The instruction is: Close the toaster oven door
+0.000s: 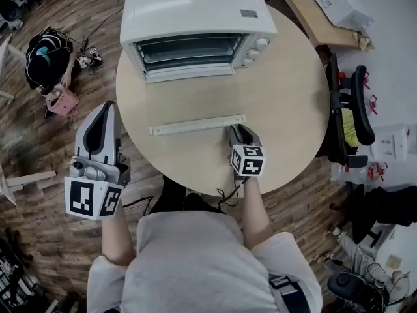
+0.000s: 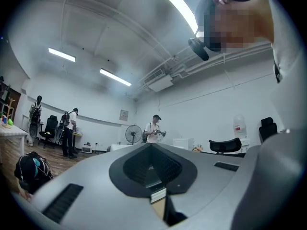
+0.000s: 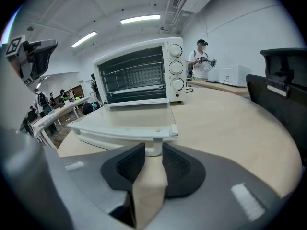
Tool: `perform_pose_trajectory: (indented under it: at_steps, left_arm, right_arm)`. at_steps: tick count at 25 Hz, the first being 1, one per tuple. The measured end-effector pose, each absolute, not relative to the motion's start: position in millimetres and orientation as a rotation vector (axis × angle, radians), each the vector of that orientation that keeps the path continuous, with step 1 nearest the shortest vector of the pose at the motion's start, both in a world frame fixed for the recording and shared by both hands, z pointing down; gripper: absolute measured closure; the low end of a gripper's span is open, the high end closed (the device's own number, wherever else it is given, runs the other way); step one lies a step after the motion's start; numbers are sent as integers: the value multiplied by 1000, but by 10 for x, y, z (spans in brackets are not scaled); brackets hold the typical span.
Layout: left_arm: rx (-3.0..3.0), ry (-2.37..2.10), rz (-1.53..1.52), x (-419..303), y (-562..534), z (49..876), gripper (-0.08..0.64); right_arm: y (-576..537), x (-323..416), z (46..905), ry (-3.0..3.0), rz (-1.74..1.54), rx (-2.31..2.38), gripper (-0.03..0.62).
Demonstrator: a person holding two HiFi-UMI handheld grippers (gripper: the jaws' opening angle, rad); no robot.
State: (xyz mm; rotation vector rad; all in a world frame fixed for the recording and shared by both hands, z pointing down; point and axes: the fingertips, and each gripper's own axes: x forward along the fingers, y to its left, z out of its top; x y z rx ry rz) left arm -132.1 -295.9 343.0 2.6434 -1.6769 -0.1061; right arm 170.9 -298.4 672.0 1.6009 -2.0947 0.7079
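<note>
A white toaster oven point(image 1: 195, 12) stands at the far side of the round wooden table point(image 1: 287, 96). Its glass door point(image 3: 120, 119) lies folded down flat, with the white handle bar point(image 1: 197, 124) nearest me. My right gripper point(image 1: 238, 130) is at the bar's right end. In the right gripper view point(image 3: 152, 150) the jaws are open, and the handle's short post point(image 3: 153, 145) sits between the two dark fingertips. My left gripper point(image 1: 104, 113) hangs left of the table over the floor, pointing level into the room. It looks shut point(image 2: 151, 145) with nothing in it.
A black office chair point(image 1: 352, 109) stands right of the table. A dark bag point(image 1: 45, 54) and a pink thing point(image 1: 62, 102) lie on the wooden floor at the left. A wooden desk point(image 1: 313, 12) with a white box is at top right. People stand far off in the room.
</note>
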Motion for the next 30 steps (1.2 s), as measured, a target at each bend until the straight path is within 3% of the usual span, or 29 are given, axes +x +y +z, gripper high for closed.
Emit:
perform_pose_trajectory:
  at_steps: [8,12,30]
  left_arm:
    - [2619,-1721,-76,-1489,-2986,3447,554]
    - [2619,-1722,-77,-1515,-3022,3442,554]
    - [2674,-1644,-133,-1341,-3230,3327,554]
  right_arm:
    - [-3141,1696,6789,-2069,720,1650,465]
    - [-3150,1738,6752,-2041,696,1685,512]
    - [-3310,1730,5832,-2093,622,1759,520]
